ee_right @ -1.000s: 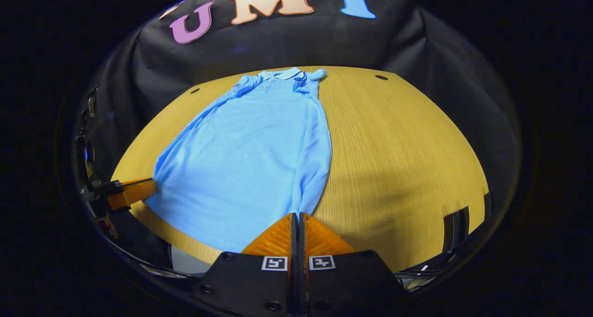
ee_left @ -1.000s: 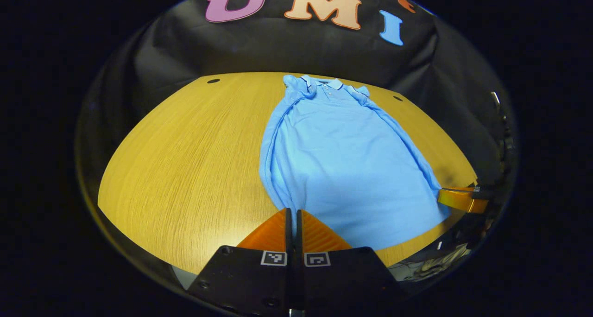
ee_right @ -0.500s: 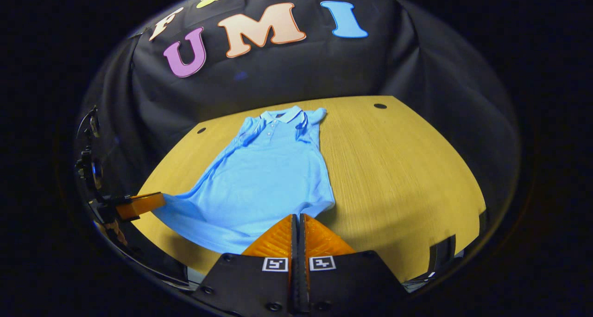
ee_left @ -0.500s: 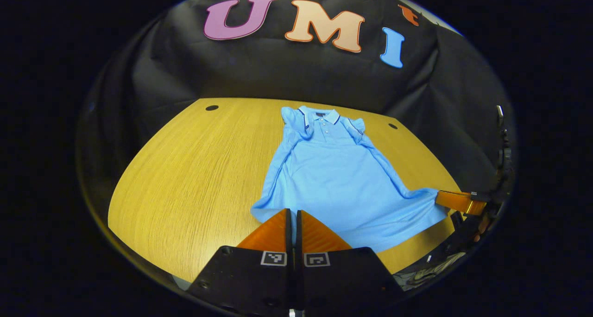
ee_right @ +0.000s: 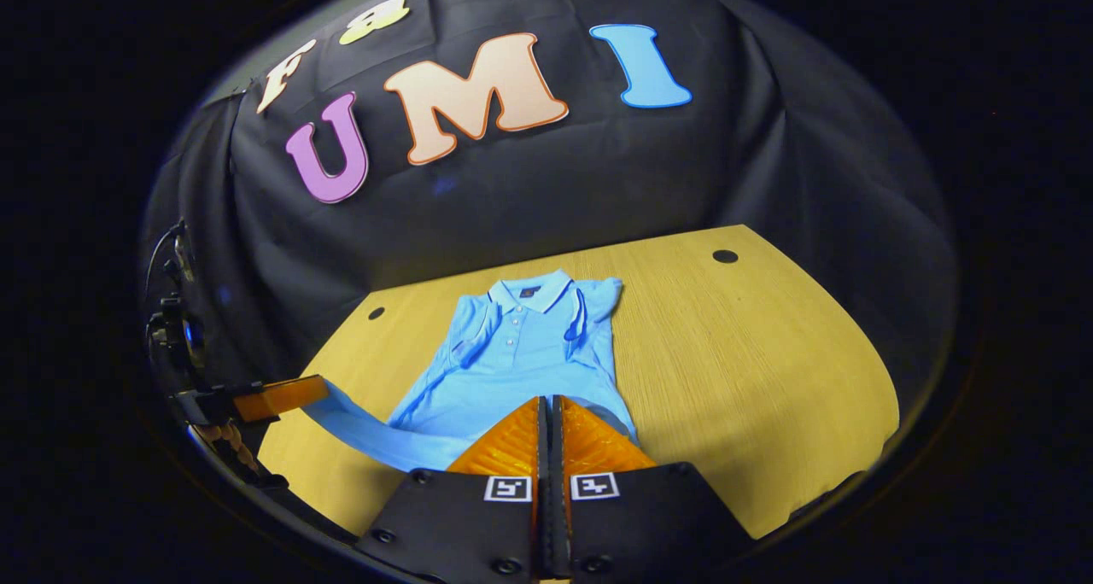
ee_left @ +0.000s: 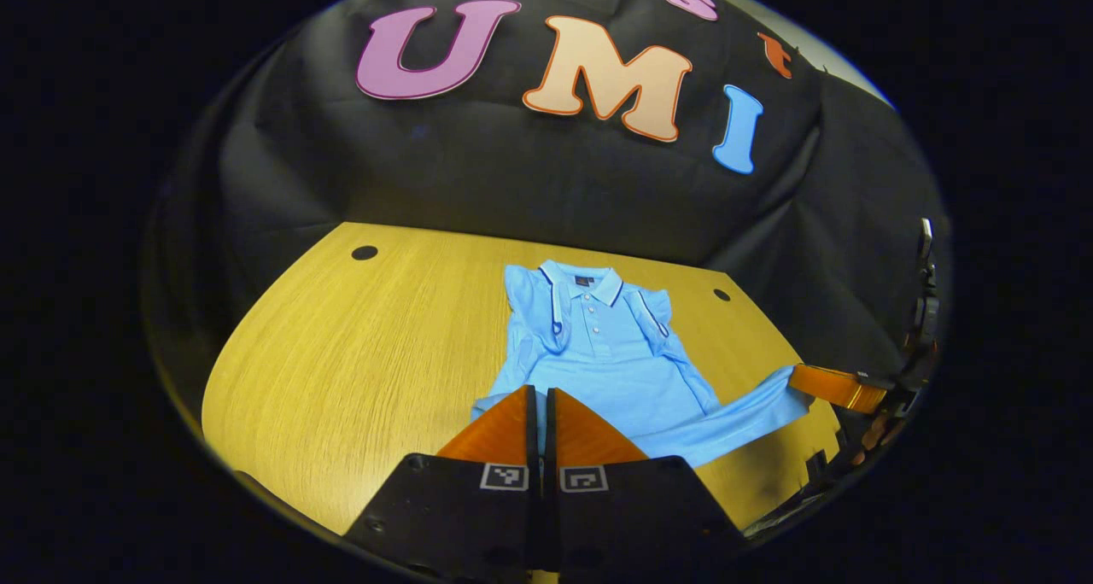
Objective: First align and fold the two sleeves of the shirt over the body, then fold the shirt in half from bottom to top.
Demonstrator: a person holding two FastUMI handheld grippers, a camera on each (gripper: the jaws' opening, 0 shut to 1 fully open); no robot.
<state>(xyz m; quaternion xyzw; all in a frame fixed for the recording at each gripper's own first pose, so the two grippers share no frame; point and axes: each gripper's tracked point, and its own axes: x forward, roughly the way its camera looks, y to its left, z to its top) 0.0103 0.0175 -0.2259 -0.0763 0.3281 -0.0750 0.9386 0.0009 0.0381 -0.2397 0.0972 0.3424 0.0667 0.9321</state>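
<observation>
**across the wooden table, a blue shirt held up by its hem**

on the wooden table (ee_left: 341, 353) lies the light blue polo shirt (ee_left: 598, 353), taking up the middle of the far half. its collar (ee_right: 531, 292) points at the table's far edge, just short of the black cloth wall (ee_right: 555, 191). both sleeves are already turned in over the chest, so the body is a narrow strip with dark piping showing along the folded sleeve edges. the upper part lies flat on the wood. the lower part is lifted off it, and the hem (ee_left: 734, 413) hangs as a slack band between the two grippers, above the table's near edge.

the left gripper (ee_left: 538, 400) has its fingers pressed together with hardly a gap, and the hem's left corner runs in between them. the right gripper (ee_right: 548, 409) is closed the same way on the hem's other corner, with blue cloth spreading from its tips. each tool also shows in the other's view, out at the side: the right gripper sits by the table's right edge with cloth drawn taut to its tips, and the left gripper sits by the left edge, where fingers of a hand (ee_right: 229, 440) curl below it.

two small dark holes (ee_left: 365, 253) mark the table's far corners.
</observation>
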